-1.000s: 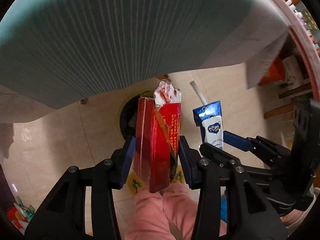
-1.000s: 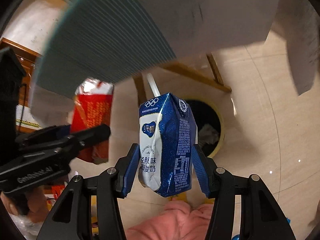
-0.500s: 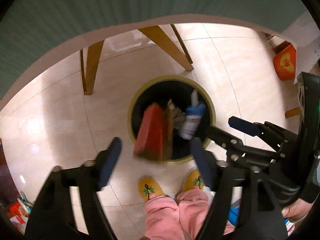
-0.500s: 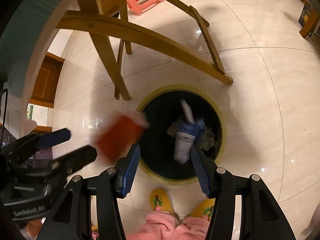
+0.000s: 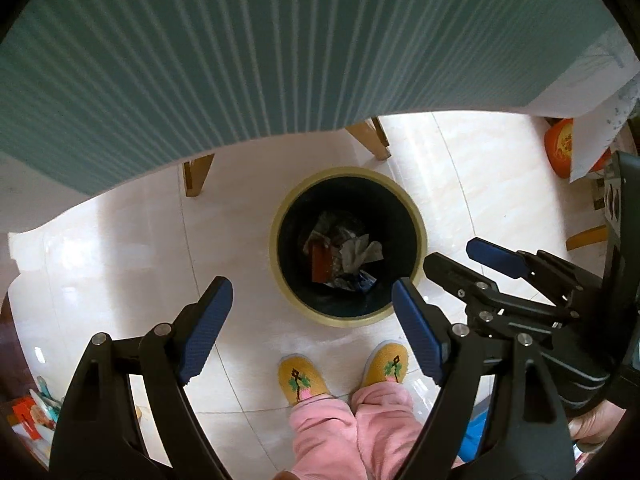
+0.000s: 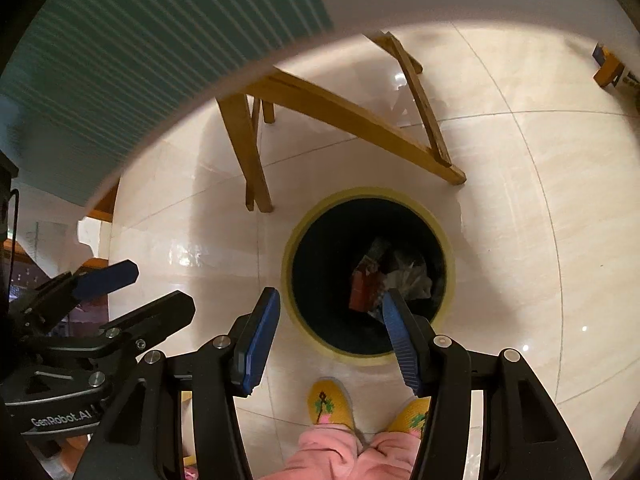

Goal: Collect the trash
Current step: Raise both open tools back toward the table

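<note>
We've got the left gripper with jaws spread wide, nothing between the blue pads, held above the floor near the bin's edge. Right gripper same: jaws well apart, empty, its right pad overlapping the bin opening in its own view.

Both point down at the trash bin, a round dark bin with a yellowish rim, standing on pale tile just in front of our yellow slippers and pink trouser legs.

Red carton lies inside the bin at the bottom, long axis running roughly toward us and away, tilted, amid crumpled wrappers. A bit of blue packaging sits just beside it; we can't tell if that's the milk box or which way it points.

Left view shows the right gripper from the side, plus an orange item far right and clutter bottom left. Right view shows the wooden table legs and brace much more fully, and the left gripper at left. Teal ribbed table cover fills the top of both.
</note>
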Demonstrator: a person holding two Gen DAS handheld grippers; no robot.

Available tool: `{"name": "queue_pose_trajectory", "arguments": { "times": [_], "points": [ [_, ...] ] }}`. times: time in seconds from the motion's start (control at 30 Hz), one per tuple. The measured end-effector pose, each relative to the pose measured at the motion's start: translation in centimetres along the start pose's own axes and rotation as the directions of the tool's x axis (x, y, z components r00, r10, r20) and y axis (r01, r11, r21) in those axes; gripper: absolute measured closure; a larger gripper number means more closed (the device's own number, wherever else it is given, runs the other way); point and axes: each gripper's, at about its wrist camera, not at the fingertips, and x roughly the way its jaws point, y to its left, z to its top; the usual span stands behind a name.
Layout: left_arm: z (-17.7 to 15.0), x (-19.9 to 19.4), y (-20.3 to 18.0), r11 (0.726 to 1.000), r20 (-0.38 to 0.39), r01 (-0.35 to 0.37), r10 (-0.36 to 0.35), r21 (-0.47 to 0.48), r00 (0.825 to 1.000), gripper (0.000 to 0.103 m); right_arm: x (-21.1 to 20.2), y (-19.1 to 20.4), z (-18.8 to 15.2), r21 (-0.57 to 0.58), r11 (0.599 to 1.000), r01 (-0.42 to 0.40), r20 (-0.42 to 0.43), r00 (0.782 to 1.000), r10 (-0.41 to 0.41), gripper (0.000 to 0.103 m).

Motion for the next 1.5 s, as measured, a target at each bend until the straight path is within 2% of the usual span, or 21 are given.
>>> {"name": "queue_pose_trajectory", "arguments": {
  "times": [0.4, 0.83, 1.0, 1.2, 1.5],
  "points": [
    [-0.4, -5.5, -0.9, 1.0, 0.043, 0.005, -0.004, -0.015, 0.999, 0.023, -6.8, 2.4, 0.5, -0.039, 0.998, 0.051, 0.033, 0.998, -0.049, 0.049],
    [0.2, -20.6, -1.1, 0.998, 0.153, 0.024, -0.014, -0.064, 0.988, 0.023, -20.7, 8.3, 2.4, -0.135, 0.98, 0.148, 0.076, 0.987, -0.139, 0.049],
    [0.0, -26.6, -0.8, 0.997, 0.205, 0.005, 0.01, -0.076, 0.979, 0.023, -26.8, 11.5, 3.0, -0.207, 0.962, 0.178, 0.129, 0.98, -0.153, 0.049],
    [-0.4, -32.9, 0.1, 0.996, 0.268, -0.024, 0.046, -0.083, 0.962, 0.023, -32.6, 14.4, 3.6, -0.253, 0.953, 0.167, 0.192, 0.974, -0.12, 0.049],
    [-0.1, -39.9, 1.4, 0.986, 0.362, -0.05, 0.104, -0.158, 0.926, 0.023, -37.5, 18.1, 4.6, -0.328, 0.932, 0.154, 0.273, 0.96, -0.063, 0.049]
  ]
}}
